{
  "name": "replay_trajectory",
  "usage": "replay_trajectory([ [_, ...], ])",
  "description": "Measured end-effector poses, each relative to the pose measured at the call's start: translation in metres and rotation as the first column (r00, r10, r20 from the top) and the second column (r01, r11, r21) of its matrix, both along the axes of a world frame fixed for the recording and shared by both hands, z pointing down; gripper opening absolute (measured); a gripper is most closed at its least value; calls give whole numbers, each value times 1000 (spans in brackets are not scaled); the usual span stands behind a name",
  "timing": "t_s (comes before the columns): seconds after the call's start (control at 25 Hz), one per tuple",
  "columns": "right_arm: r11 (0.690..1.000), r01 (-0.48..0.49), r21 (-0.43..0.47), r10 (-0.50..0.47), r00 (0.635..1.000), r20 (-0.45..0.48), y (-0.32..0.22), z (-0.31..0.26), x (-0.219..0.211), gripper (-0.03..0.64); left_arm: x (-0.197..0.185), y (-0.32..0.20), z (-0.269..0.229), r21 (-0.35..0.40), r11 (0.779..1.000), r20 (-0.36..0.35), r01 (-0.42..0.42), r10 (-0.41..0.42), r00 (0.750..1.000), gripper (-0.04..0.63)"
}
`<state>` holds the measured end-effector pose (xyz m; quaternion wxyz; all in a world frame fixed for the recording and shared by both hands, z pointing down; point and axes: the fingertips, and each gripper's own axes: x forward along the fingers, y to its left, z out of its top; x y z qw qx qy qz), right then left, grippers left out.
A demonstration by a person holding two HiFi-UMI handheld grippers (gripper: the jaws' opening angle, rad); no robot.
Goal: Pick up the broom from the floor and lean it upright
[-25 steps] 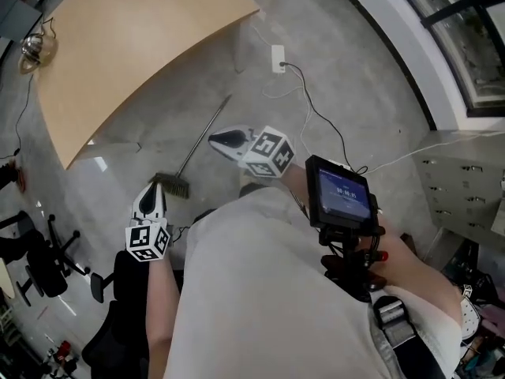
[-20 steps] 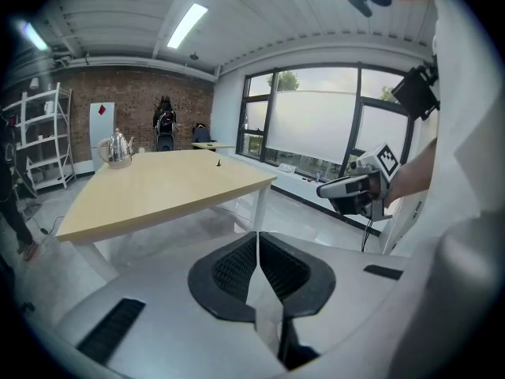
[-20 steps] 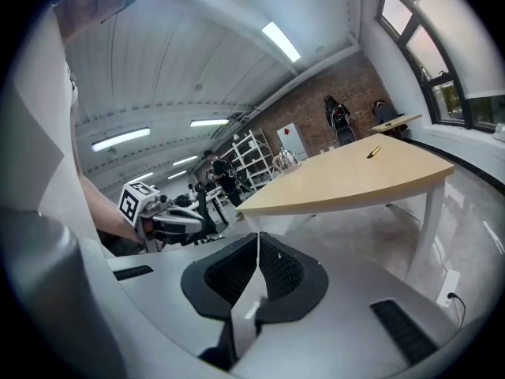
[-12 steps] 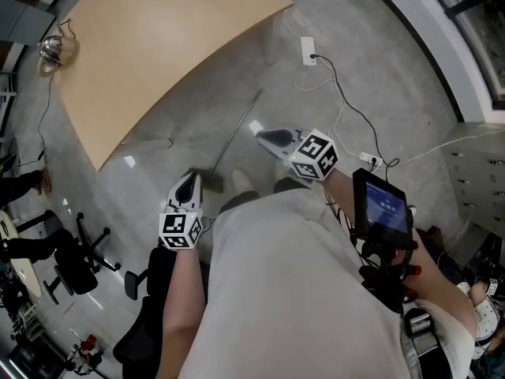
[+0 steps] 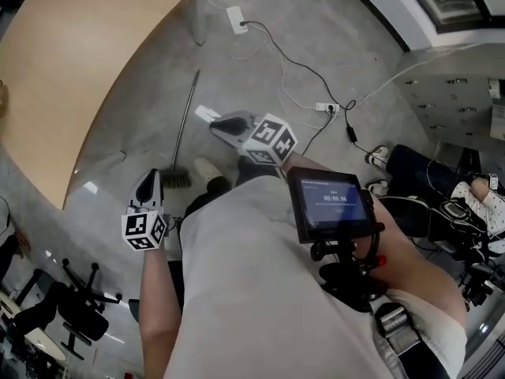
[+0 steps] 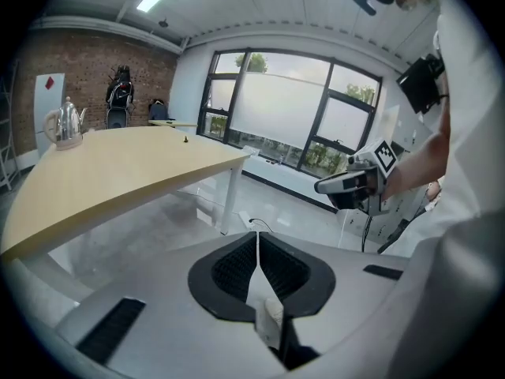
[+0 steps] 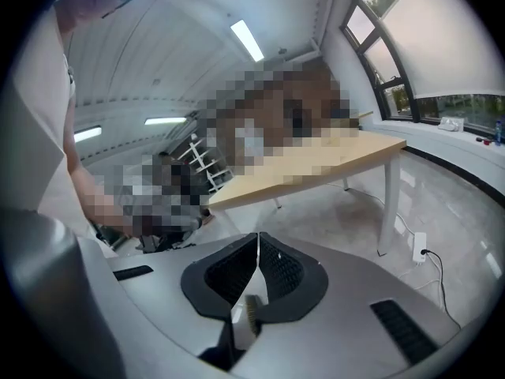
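Looking down at the broom [image 5: 186, 117] lying flat on the grey floor [image 5: 237, 77], in the upper middle of the head view. Seeing its thin handle pointing toward the top of the frame and its brush end lower down, just beside a shoe [image 5: 207, 170].

Holding the left tongs [image 5: 148, 178] at the left middle of the frame, near the brush end but not touching it. Squeezing them fully shut, with nothing caught in between, as the left gripper view is showing.

Holding the right tongs [image 5: 217, 123] near the middle of the frame, to the right of the handle and apart from it. Pressing these shut too, gripping nothing.

Seeing a big wooden bench [image 5: 71, 46] filling the upper left of the head view, with a shiny kettle [image 6: 67, 125] standing on it at the left of the left gripper view. Spotting a white power strip [image 5: 235, 18] at the top, with a black cable [image 5: 312, 73] snaking away from it toward the right. Carrying a small lit screen [image 5: 327, 208] at the right middle. Noticing a black office chair [image 5: 79, 310] sitting in the lower left corner.
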<state>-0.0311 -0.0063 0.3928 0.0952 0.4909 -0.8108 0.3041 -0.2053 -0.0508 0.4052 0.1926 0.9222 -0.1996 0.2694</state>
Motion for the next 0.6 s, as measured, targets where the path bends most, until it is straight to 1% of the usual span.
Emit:
replay_trajectory([
  [0.08, 1000, -15, -19, 15, 1000, -5, 6, 10, 4, 20, 1, -4, 8, -9, 1000, 7, -13, 13, 1000, 17],
  [0.16, 999, -9, -40, 8, 1000, -19, 5, 25, 10, 20, 5, -10, 22, -28, 999, 24, -24, 25, 999, 17],
  [0.28, 997, 1, -82, -3, 1000, -19, 9, 53, 22, 20, 15, -3, 53, -82, 995, 75, -61, 67, 995, 17],
  [0.36, 995, -5, -105, 5, 1000, -4, 11, 71, 27, 20, 21, 5, 76, -117, 988, 116, -103, 116, 986, 17],
  [0.44, 993, -8, -122, 8, 1000, 3, 5, 90, 28, 20, 22, 7, 101, -148, 981, 139, -127, 148, 979, 17],
  [0.6, 988, -18, -151, 20, 1000, 13, 9, 117, 28, 20, 23, 21, 135, -179, 967, 188, -184, 217, 958, 17],
])
